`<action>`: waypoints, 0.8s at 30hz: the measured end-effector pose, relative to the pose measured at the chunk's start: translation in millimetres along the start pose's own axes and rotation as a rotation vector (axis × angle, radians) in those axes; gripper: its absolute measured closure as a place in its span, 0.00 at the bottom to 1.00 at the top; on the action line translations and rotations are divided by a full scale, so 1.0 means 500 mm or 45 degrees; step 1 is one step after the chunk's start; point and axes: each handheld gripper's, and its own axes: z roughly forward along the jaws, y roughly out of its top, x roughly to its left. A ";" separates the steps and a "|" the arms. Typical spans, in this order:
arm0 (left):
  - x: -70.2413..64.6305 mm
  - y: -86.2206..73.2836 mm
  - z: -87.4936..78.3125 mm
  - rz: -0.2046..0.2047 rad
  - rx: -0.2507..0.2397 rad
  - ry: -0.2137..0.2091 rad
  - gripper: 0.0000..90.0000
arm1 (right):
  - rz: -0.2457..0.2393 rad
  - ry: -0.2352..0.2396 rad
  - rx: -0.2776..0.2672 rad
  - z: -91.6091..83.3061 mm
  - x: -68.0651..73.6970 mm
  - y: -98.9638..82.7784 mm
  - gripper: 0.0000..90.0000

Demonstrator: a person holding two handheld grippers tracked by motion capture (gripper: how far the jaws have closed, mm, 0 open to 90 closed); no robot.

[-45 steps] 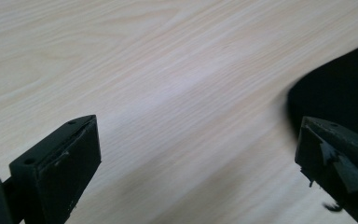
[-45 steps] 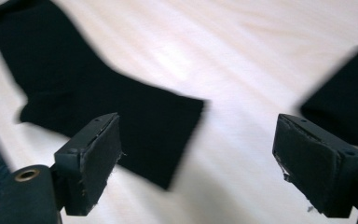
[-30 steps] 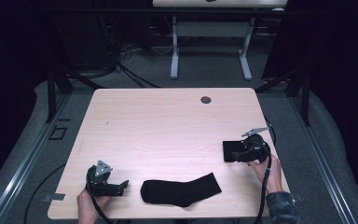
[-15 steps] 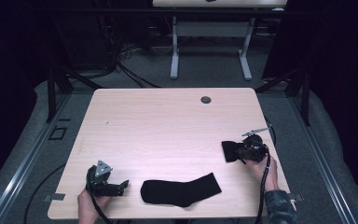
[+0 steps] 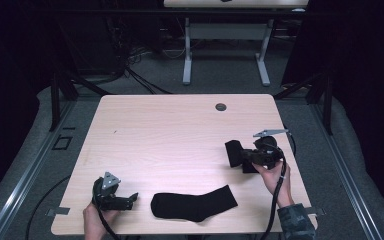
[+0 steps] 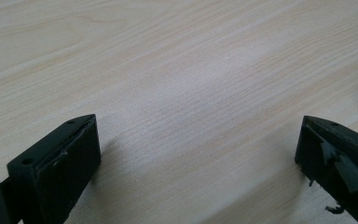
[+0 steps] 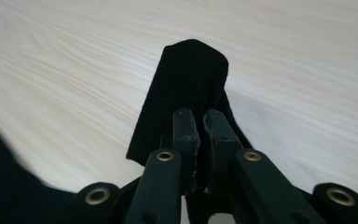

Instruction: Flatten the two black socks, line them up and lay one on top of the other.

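Jaws pinch black sock [image 7: 186, 84] between them.

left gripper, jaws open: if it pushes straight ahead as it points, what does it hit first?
Probably the flat black sock: the left gripper points right along the table's near edge, low over the table. Bare wood lies between; depth is unclear.

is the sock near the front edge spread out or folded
Spread out: the black sock lies flat at full length on the table, heel bend showing.

Pale wood table [image 5: 180, 135] on grey carpet [image 5: 220, 80]
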 end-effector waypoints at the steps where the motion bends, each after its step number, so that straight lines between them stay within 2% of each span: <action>1: 0.000 0.000 0.000 0.000 0.000 -0.001 0.00 | -0.013 0.025 -0.015 -0.004 0.020 0.010 0.93; 3: 0.000 0.000 0.000 0.000 0.000 -0.001 0.00 | -0.025 0.061 -0.027 -0.006 0.053 0.022 0.93; 6: 0.000 0.000 0.000 0.000 0.000 -0.001 0.00 | -0.063 0.102 -0.006 0.011 0.098 0.033 0.92; 8: 0.000 0.000 0.000 0.000 0.000 -0.001 0.00 | -0.094 0.124 0.036 0.045 0.132 0.036 0.92; 10: 0.000 0.000 0.000 0.001 0.000 0.000 0.00 | -0.123 0.134 0.082 0.079 0.153 0.035 0.90; 12: 0.000 0.000 0.000 0.000 -0.001 -0.001 0.00 | -0.139 0.166 0.146 0.122 0.172 0.029 0.89; 15: 0.000 0.000 0.000 0.000 0.000 0.000 0.00 | -0.154 0.185 0.214 0.176 0.187 0.014 0.86; 18: 0.000 0.000 0.000 0.002 0.002 -0.001 0.00 | -0.158 0.204 0.265 0.213 0.199 -0.006 0.72; 19: 0.001 0.001 0.000 0.003 0.005 -0.005 0.00 | -0.168 0.209 0.270 0.215 0.202 -0.008 0.66; 21: 0.003 0.002 0.001 0.012 0.006 -0.019 0.00 | -0.176 0.224 0.222 0.207 0.202 -0.009 0.58; 22: 0.004 0.003 0.001 0.008 0.007 -0.021 0.00 | -0.198 0.220 0.212 0.194 0.198 -0.005 0.53; 24: 0.008 0.009 -0.002 -0.005 0.015 -0.039 0.00 | -0.203 0.231 0.148 0.158 0.184 0.002 0.49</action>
